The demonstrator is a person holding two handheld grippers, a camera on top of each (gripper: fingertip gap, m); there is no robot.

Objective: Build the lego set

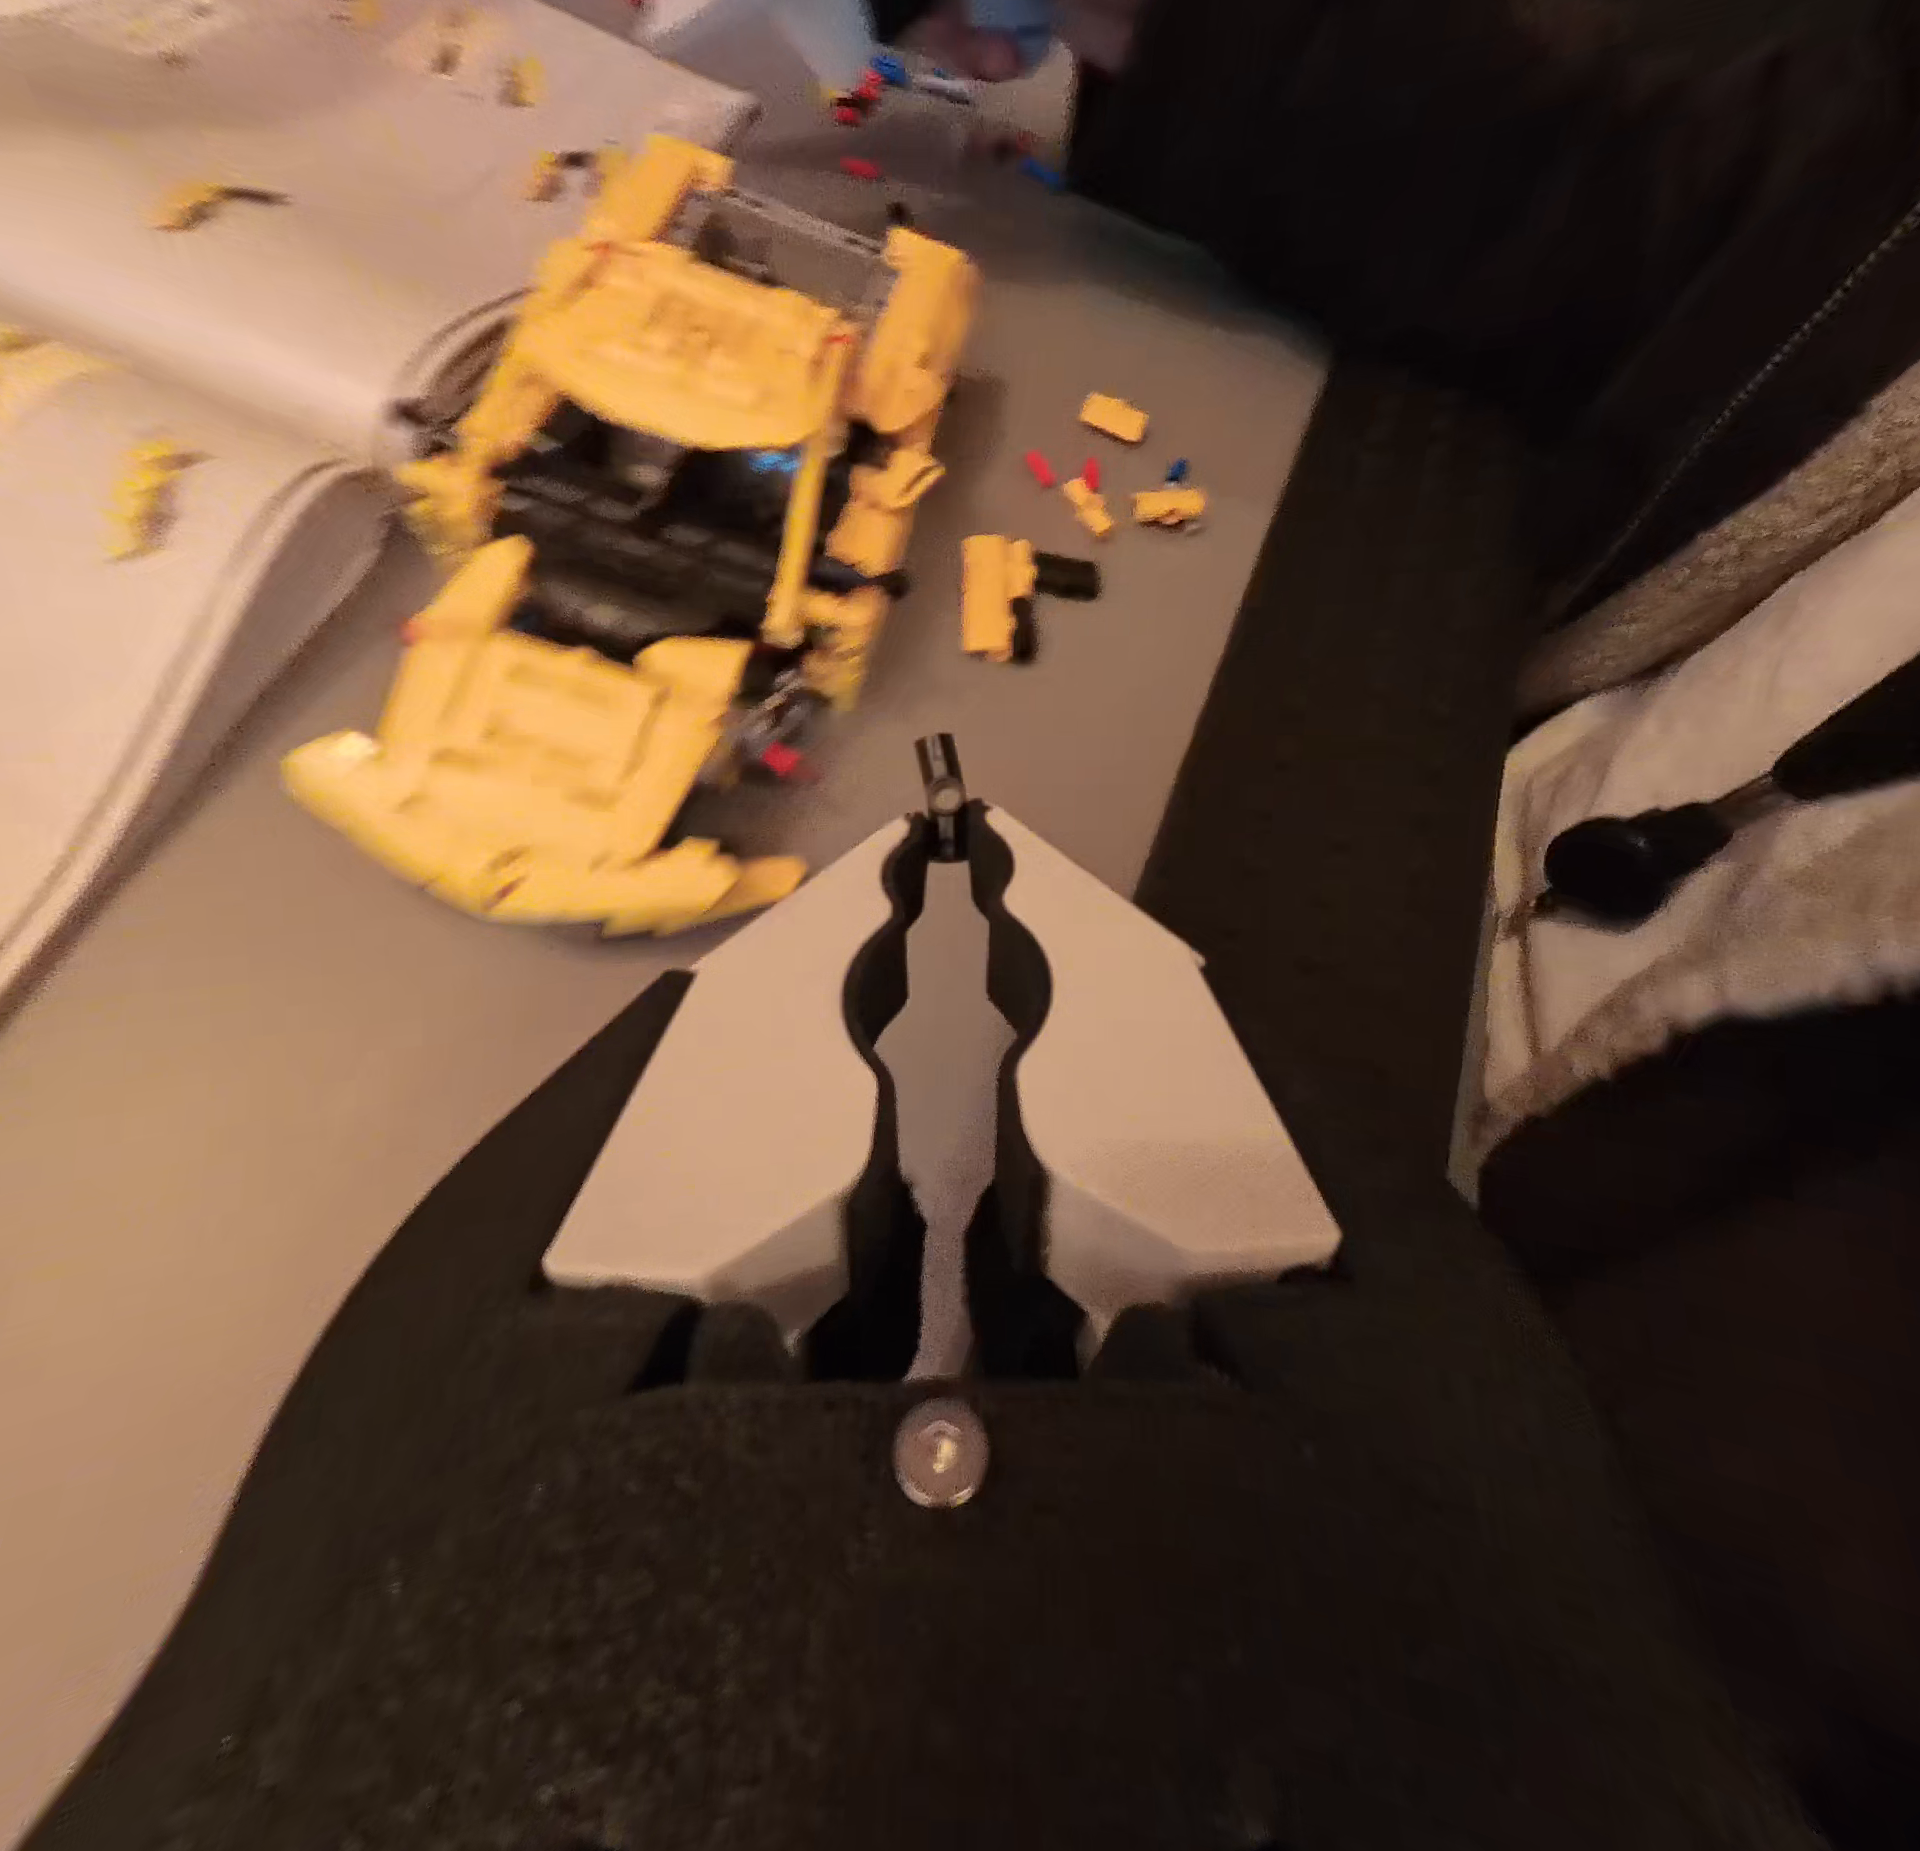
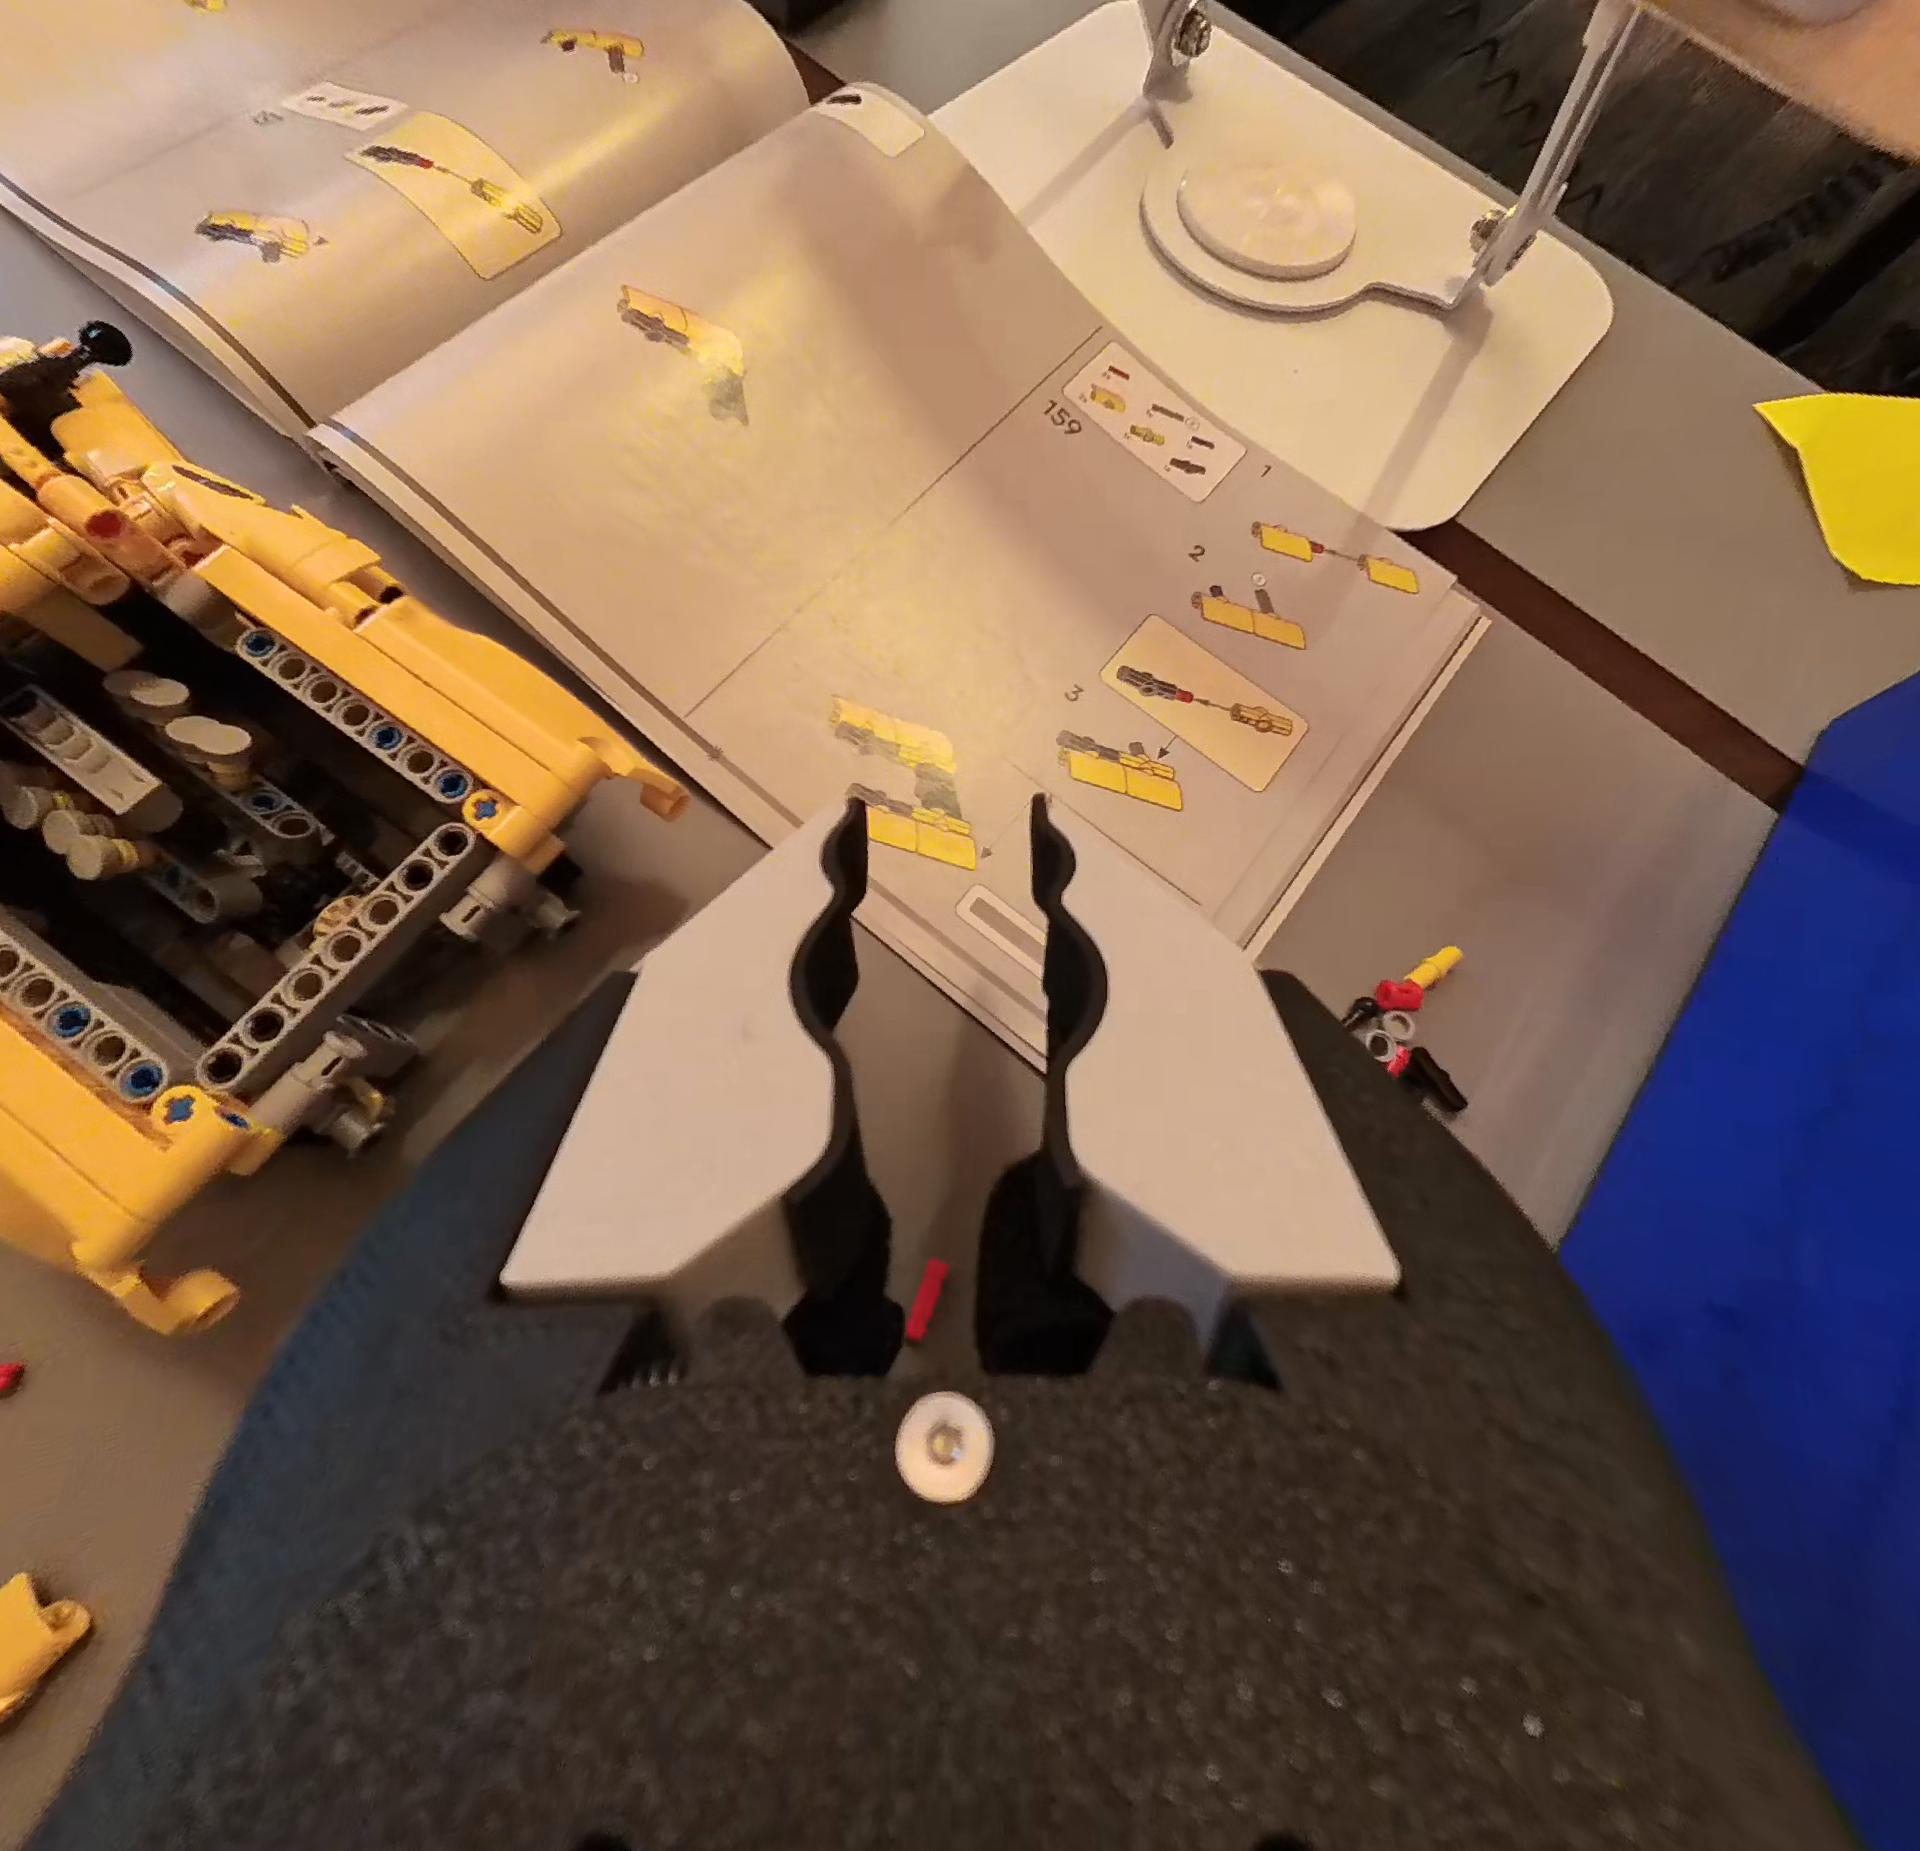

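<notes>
A part-built yellow lego car (image 1: 665, 534) stands on the grey table; its rear frame shows in the right wrist view (image 2: 239, 845). My left gripper (image 1: 943, 827) is shut on a small black lego pin (image 1: 940, 778), held above the table to the right of the car's front. Loose yellow, red, blue and black pieces (image 1: 1049, 523) lie right of the car. My right gripper (image 2: 948, 814) is open and empty over the open instruction booklet (image 2: 831, 513). A small red pin (image 2: 925, 1297) lies below, between its fingers near their base.
The booklet also lies left of the car (image 1: 156, 347). A white stand base (image 2: 1299, 243) sits behind the booklet. A blue surface (image 2: 1766, 1178) and a yellow sheet (image 2: 1860, 482) lie at the right. Small pins (image 2: 1403, 1022) lie by the booklet's corner. A person's dark clothing (image 1: 1455, 243) borders the table. Across from one pair of fingers to the other is roughly 35 cm.
</notes>
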